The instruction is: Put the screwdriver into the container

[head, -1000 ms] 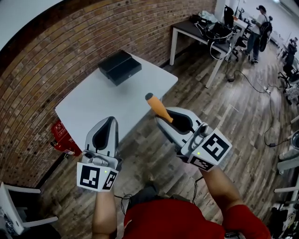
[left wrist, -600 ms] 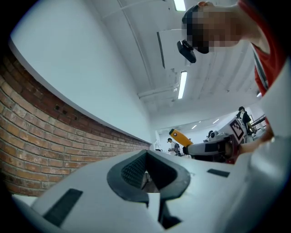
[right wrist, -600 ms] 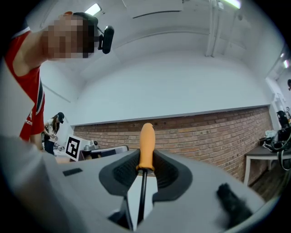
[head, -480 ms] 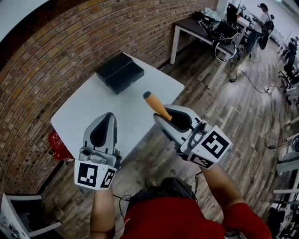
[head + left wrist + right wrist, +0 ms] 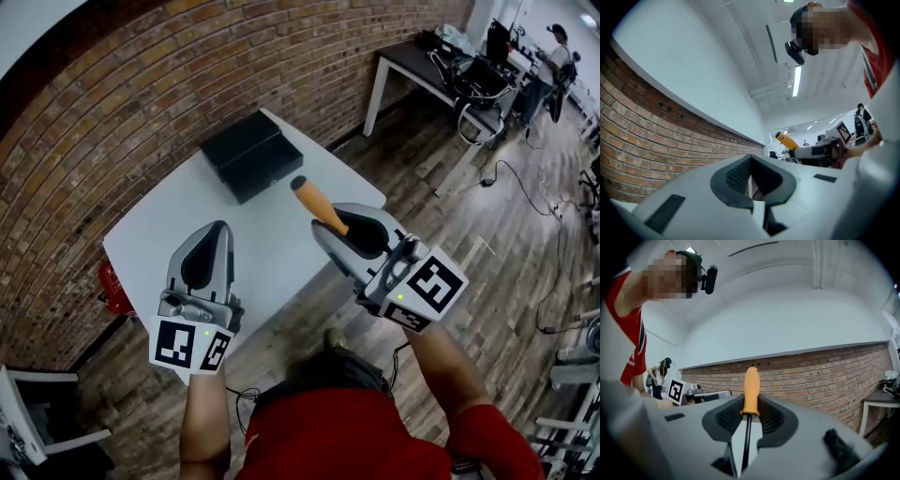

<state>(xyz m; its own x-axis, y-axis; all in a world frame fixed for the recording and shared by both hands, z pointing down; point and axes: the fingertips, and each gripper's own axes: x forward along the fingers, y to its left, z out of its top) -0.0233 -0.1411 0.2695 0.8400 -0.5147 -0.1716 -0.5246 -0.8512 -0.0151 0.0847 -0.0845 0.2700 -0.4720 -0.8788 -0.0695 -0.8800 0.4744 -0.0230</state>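
Screwdriver (image 5: 318, 204) clamped in right gripper (image 5: 350, 228), container (image 5: 251, 156) apart

orange-handled screwdriver (image 5: 317, 206), handle outward (clamped in right tool (image 5: 345, 228)), black container (image 5: 251, 155) on white table (image 5: 187, 234)

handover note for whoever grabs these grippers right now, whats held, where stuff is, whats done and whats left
Right gripper: shut on the screwdriver, gripped where the orange handle meets the shaft, with the handle sticking out past the jaws.
Left gripper: shut, nothing in it, held above the near edge of the white table.
Black container: on the far side of the table by the brick wall. I cannot tell from the head view whether it is open.
Done: the screwdriver is picked up and off the table.
Left: carry it to the container, put it inside and release it.
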